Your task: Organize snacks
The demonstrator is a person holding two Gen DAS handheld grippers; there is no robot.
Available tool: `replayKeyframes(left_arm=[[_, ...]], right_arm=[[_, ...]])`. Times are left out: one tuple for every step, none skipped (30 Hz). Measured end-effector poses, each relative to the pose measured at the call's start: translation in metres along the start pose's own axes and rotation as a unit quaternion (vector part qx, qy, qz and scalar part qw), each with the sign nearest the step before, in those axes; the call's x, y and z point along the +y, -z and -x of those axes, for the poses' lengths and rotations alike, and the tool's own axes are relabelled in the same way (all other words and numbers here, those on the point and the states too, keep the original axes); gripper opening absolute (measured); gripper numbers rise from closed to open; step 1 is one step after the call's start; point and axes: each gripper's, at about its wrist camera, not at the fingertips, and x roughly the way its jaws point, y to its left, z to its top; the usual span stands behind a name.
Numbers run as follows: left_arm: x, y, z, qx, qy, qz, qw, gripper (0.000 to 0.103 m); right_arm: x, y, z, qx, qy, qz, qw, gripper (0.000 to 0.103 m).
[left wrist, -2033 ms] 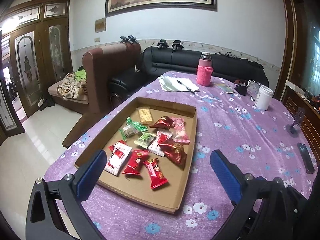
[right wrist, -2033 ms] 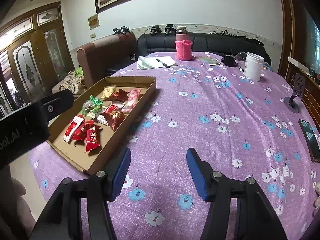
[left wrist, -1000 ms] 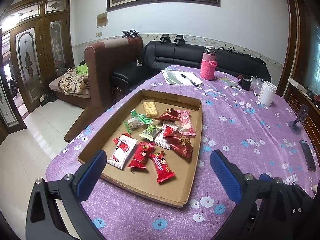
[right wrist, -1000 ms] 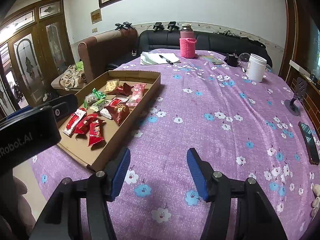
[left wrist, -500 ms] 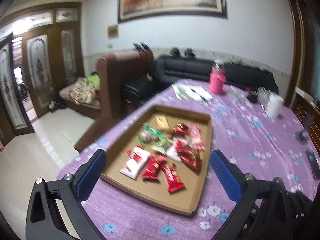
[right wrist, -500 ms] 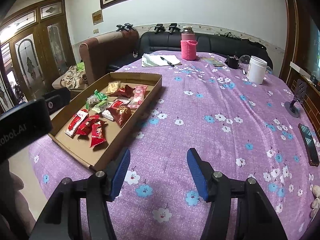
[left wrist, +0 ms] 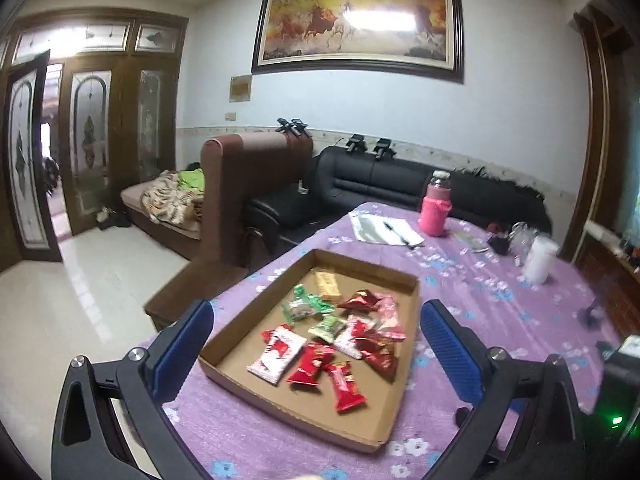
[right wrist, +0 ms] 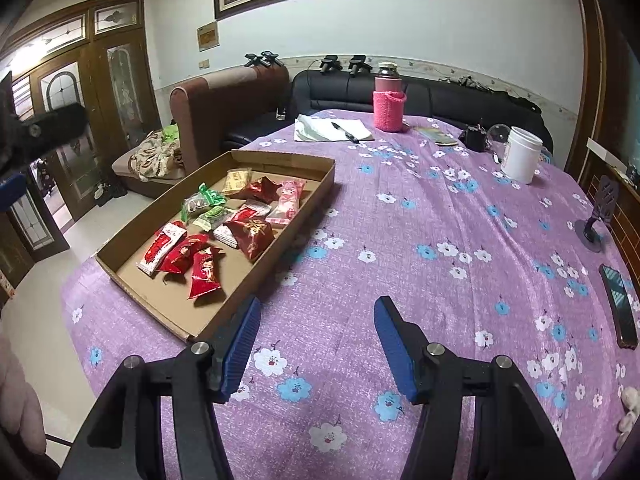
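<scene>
A shallow cardboard tray [left wrist: 405, 388] sits on the purple flowered tablecloth [right wrist: 420, 216] and holds several wrapped snacks: red packets [left wrist: 346, 386], green ones [left wrist: 306, 306], a pink one [left wrist: 390, 316] and a yellow one [left wrist: 327, 282]. The tray also shows at the left of the right wrist view [right wrist: 320, 184]. My left gripper [left wrist: 316, 344] is open and empty, held above the tray's near edge. My right gripper [right wrist: 316, 340] is open and empty over bare cloth, right of the tray.
At the table's far end stand a pink-sleeved bottle [right wrist: 388, 108], papers with a pen [right wrist: 332, 130] and a white cup [right wrist: 520, 154]. A phone [right wrist: 620, 306] and a phone stand [right wrist: 600, 216] lie at the right edge. Sofas [left wrist: 376, 184] stand behind the table.
The left gripper has lifted and tilted up, so the tray sits lower and smaller in its view. The right gripper has barely moved. Both stay open.
</scene>
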Motion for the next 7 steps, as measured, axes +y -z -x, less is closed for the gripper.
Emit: replayKeyframes(left_arm=[[-0.002,0.001,0.000,-0.004,-0.009,-0.008,0.9999,0.103],[-0.005,0.002,-0.001,-0.007,-0.017,-0.020,0.9996,0.103],[-0.008,0.003,-0.002,-0.007,-0.024,-0.032,0.9992,0.103],[-0.010,0.004,-0.003,-0.006,-0.030,-0.042,0.9987,0.103],[-0.012,0.005,-0.004,-0.003,-0.033,-0.047,0.9983,0.103],[-0.014,0.005,-0.006,0.001,-0.029,-0.049,0.9984,0.103],[-0.015,0.006,-0.007,0.007,-0.019,-0.051,0.9985,0.103]], right_arm=[[0.001,-0.001,0.000,-0.001,-0.001,0.001,1.000,0.063],[0.002,-0.001,0.000,-0.001,-0.002,0.003,1.000,0.063],[0.002,-0.002,0.000,-0.001,-0.003,0.003,1.000,0.063],[0.002,-0.002,0.000,-0.002,-0.004,0.004,1.000,0.063],[0.002,-0.003,0.000,-0.001,-0.005,0.005,1.000,0.063],[0.001,-0.004,-0.001,0.000,-0.006,0.005,1.000,0.063],[0.001,-0.005,-0.001,0.001,-0.008,0.003,1.000,0.063]])
